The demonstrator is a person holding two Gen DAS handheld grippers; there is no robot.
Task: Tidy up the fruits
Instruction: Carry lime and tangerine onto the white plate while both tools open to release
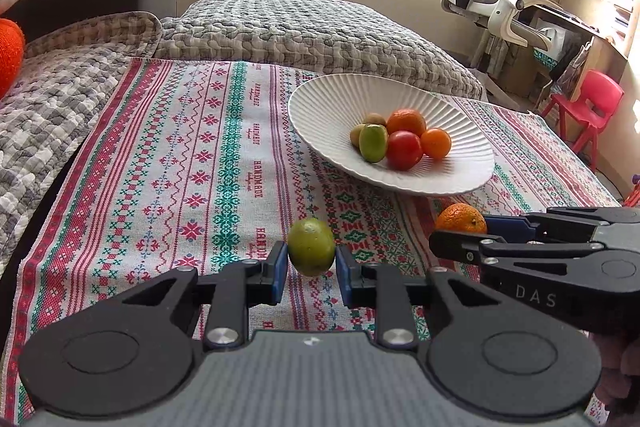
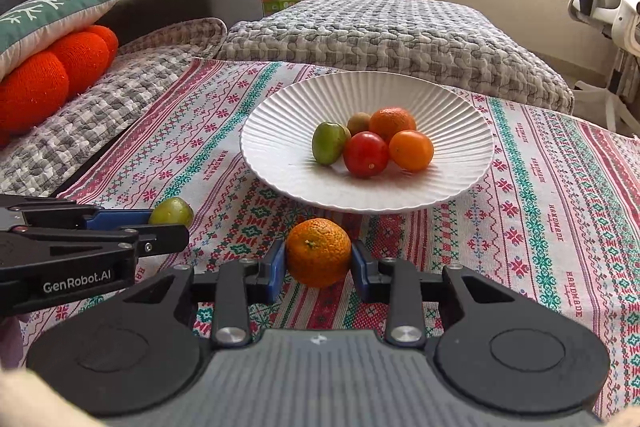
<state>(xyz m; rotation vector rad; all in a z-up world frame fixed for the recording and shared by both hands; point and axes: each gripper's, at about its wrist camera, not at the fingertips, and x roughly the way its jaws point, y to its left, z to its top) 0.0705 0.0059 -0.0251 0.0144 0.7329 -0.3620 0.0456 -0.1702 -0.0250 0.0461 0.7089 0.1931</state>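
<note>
Left hand-held gripper (image 1: 311, 267) around green fruit (image 1: 311, 247)

Left gripper (image 1: 311, 271): matte black linkage arms, silver pivot screws, blue pads on fingers (image 1: 277, 267), two round black discs flanking ribbed grey body (small white logo mark at centre). Right gripper (image 2: 319, 267): same build. White lettering on sides: "GenRobot.AI" on left unit, "DAS" on right.
</note>
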